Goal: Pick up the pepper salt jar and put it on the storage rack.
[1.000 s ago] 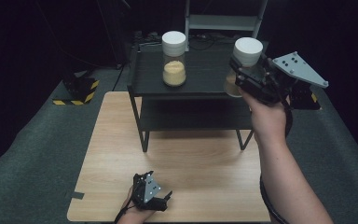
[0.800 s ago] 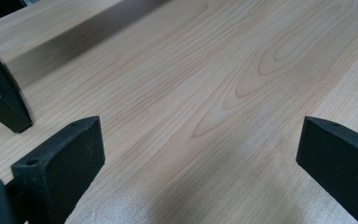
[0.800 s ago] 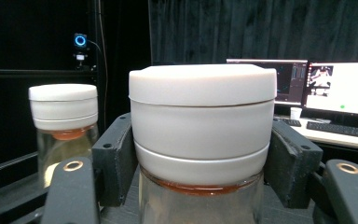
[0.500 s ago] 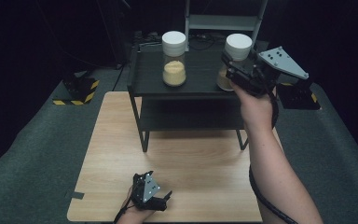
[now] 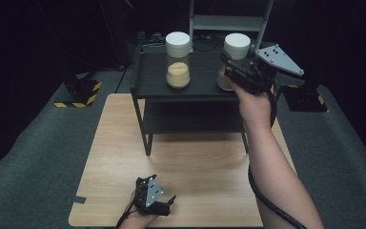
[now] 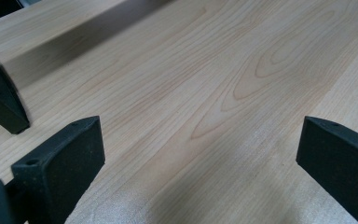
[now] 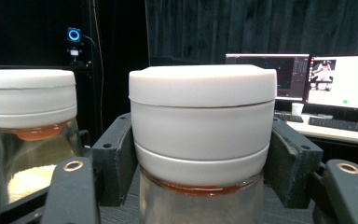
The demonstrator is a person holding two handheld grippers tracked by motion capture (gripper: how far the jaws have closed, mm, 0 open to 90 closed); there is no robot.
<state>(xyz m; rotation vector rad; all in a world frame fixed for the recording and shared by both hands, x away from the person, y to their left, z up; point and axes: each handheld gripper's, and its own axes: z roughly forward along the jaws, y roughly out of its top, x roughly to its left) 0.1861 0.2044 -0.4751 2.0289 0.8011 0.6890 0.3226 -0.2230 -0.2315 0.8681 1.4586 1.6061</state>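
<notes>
A glass jar (image 5: 237, 47) with a white lid and pale granules stands upright at the right end of the black shelf's top (image 5: 200, 88). My right gripper (image 5: 228, 67) is shut on it. In the right gripper view the jaws press on both sides of this jar (image 7: 200, 116), just under its lid. Whether its base rests on the shelf I cannot tell. A second, similar jar (image 5: 177, 59) stands on the shelf top to its left, also visible as the left-hand jar (image 7: 28, 107). My left gripper (image 5: 169, 204) lies on the wooden table (image 5: 195, 162) near the front edge, open (image 6: 200, 154) with nothing between its jaws.
The black shelf has a lower level and thin legs on the table. A grey metal frame (image 5: 228, 21) rises behind it. Yellow-and-black striped bases sit on the floor at left (image 5: 78, 93) and right (image 5: 305, 98). Monitors (image 7: 340, 86) glow far behind.
My right gripper has carried the jar leftward and slightly down, over the right end of the shelf top. The left gripper has stayed put.
</notes>
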